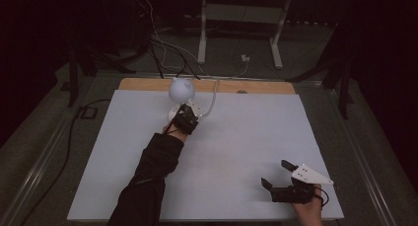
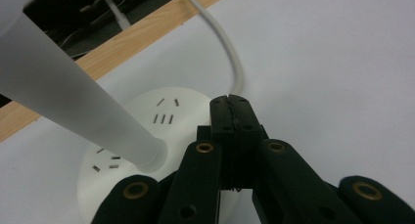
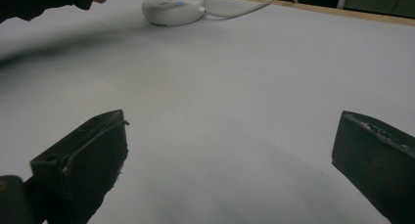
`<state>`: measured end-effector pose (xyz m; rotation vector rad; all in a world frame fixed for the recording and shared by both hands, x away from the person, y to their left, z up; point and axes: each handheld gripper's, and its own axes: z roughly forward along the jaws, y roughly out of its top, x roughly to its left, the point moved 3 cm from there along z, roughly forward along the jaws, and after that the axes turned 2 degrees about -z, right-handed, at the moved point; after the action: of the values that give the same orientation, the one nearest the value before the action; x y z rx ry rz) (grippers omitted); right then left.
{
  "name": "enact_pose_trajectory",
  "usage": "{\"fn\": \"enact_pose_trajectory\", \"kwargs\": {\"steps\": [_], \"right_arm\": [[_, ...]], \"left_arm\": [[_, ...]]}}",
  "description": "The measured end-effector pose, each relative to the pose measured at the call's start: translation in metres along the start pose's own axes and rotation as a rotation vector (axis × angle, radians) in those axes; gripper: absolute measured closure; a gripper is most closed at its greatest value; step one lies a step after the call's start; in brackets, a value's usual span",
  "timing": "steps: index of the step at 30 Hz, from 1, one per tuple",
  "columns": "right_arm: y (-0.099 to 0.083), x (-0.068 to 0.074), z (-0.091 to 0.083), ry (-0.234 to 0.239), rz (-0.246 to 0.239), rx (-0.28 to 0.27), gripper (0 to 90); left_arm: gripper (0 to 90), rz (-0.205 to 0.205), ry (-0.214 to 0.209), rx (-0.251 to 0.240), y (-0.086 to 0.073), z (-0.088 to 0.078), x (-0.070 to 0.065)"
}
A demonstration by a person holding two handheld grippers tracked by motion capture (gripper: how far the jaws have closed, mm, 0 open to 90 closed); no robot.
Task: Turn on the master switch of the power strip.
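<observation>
looks like a small white lamp (image 1: 181, 95) being switched or pressed at its base, near the far edge of the tabletop (image 1: 236, 137), left of the middle, just short of the bare wooden strip (image 1: 256, 86). round head up on a pale stalk (image 2: 73, 92), round base (image 2: 169, 109) flat on the white sheet, white cord (image 2: 230, 53) trailing off over the far edge. left gripper (image 1: 185, 118) reached out to the base, jaws pressed together with nothing seen between them, tips resting on or just above the base's top near where the cord leaves; touching or not cannot be told. a small blue glow on the base (image 3: 172, 8) in the right gripper view, perhaps a touch switch. right gripper (image 1: 279, 173) well apart, near the near right corner, jaws spread wide over bare sheet, holding nothing. judged step: tapping the base with closed tips. next move likely calls for a light, straight press on the switch spot, keeping clear of the stalk just beside the jaws, without shoving the base or snagging the cord.
</observation>
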<state>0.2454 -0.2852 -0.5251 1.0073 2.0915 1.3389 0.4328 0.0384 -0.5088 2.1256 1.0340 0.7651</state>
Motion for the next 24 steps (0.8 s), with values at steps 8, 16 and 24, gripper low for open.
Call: {"fn": "enact_pose_trajectory", "kwargs": {"steps": [8, 16, 24], "right_arm": [[0.001, 0.001, 0.000, 0.002, -0.004, -0.005, 0.0], [0.001, 0.001, -0.001, -0.002, -0.003, -0.007, 0.0], [0.002, 0.001, -0.001, -0.002, -0.008, -0.007, 0.0]], "left_arm": [[80.8, -0.054, -0.064, 0.023, -0.001, -0.013, 0.000], [61.4, -0.061, -0.143, 0.033, -0.002, -0.028, -0.005], [25.0, -0.067, -0.218, 0.046, -0.003, -0.042, -0.004]]}}
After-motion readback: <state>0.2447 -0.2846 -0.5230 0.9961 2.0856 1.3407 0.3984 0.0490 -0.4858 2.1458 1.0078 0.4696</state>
